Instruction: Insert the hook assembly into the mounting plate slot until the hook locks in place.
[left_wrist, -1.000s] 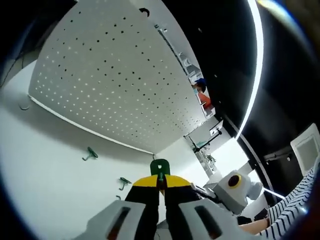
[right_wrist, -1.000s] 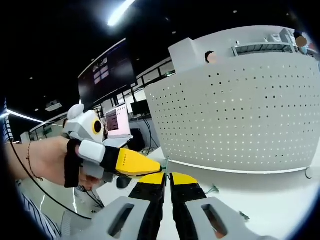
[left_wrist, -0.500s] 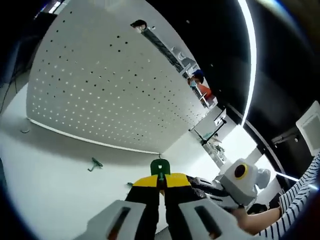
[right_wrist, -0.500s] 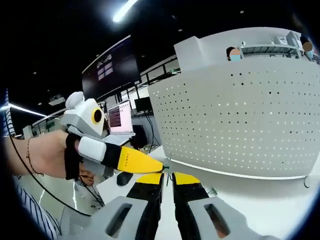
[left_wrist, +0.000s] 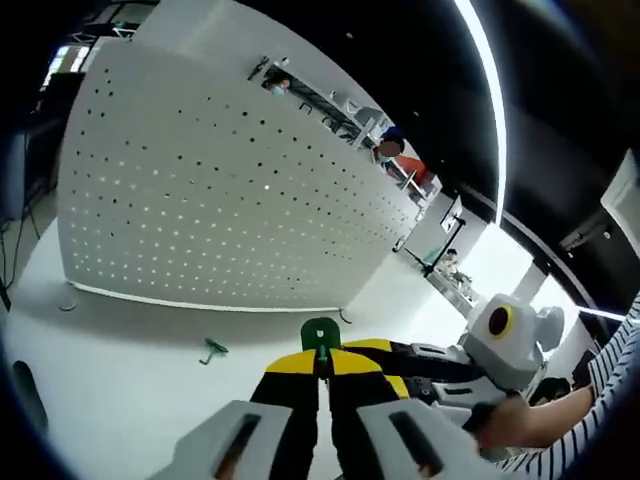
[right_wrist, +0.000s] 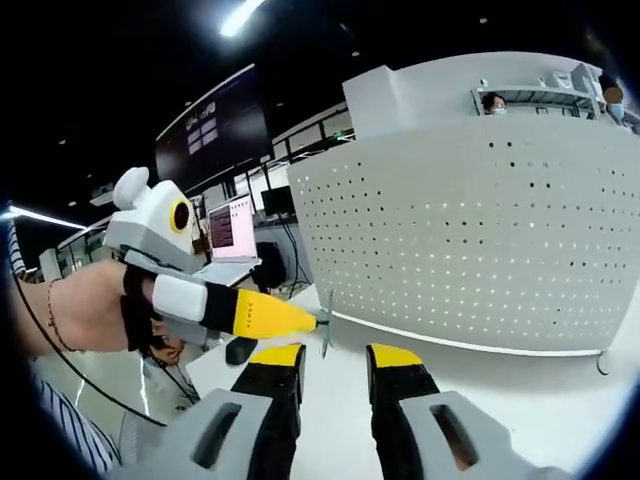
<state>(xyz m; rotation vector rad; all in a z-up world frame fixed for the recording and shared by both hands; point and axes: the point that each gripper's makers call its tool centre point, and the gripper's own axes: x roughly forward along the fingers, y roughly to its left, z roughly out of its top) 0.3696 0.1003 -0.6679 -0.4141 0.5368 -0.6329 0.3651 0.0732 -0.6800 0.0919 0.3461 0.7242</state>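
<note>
The white perforated mounting plate (left_wrist: 220, 190) stands upright on the table; it also rises across the right gripper view (right_wrist: 480, 230). My left gripper (left_wrist: 322, 360) is shut on a green hook (left_wrist: 320, 333) that sticks up between its yellow tips. In the right gripper view the left gripper (right_wrist: 268, 313) reaches in from the left in a person's hand, and the hook (right_wrist: 325, 325) at its tip is close to the plate's lower left corner. My right gripper (right_wrist: 335, 355) is open just below that hook, with nothing between its jaws.
Loose hooks lie on the white table (left_wrist: 120, 400) in front of the plate: a green one (left_wrist: 212, 348), one at the plate's left foot (left_wrist: 67, 303) and one at the far right (right_wrist: 603, 362). The right gripper (left_wrist: 440, 362) lies beside my left gripper. Desks and people show beyond the plate.
The right gripper has gone from shut to open. The left gripper has swung so the plate looks more upright, and its hook tip sits a little nearer the plate's corner.
</note>
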